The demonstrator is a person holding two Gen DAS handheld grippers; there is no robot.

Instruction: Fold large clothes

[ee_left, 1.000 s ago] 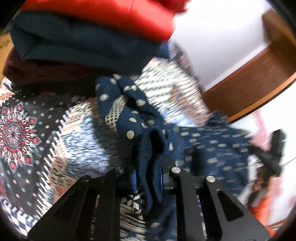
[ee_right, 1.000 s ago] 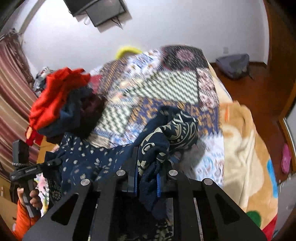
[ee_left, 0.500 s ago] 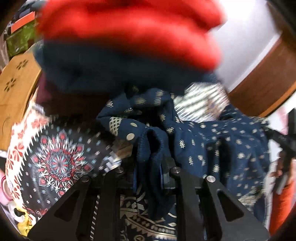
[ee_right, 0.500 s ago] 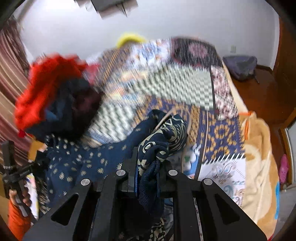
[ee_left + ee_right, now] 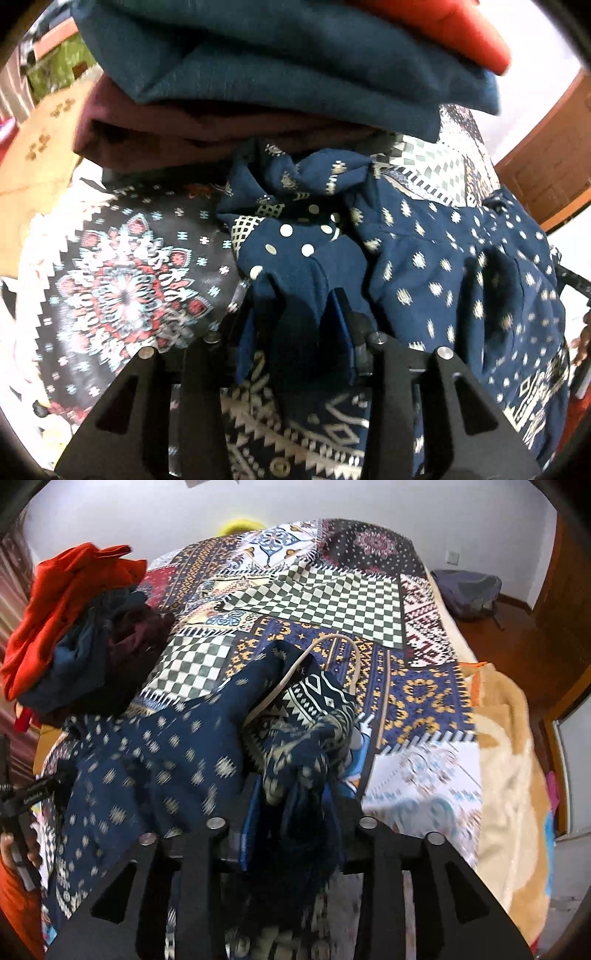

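A large navy garment (image 5: 443, 258) with pale prints lies bunched on the patchwork quilt (image 5: 332, 598), in front of a stack of folded clothes (image 5: 258, 55). My left gripper (image 5: 293, 325) points steeply down at one bunched edge. Its jaws are opening, and a fold of cloth still hangs loosely between the blue pads. My right gripper (image 5: 291, 812) stands the same way over the other end of the navy garment (image 5: 155, 746), jaws opening around a slack fold. A white drawstring (image 5: 314, 653) loops out of the cloth.
The stack holds a red (image 5: 74, 579), a teal and a maroon piece (image 5: 184, 125). A beige blanket (image 5: 509, 775) covers the bed's right side. A backpack (image 5: 465, 587) lies on the wooden floor, a cardboard box (image 5: 37, 155) stands at the left.
Both grippers have sunk toward the bed and tilted further down. Their jaws, shut tight on the navy cloth before, have spread apart. The garment has settled onto the quilt beside the stack.
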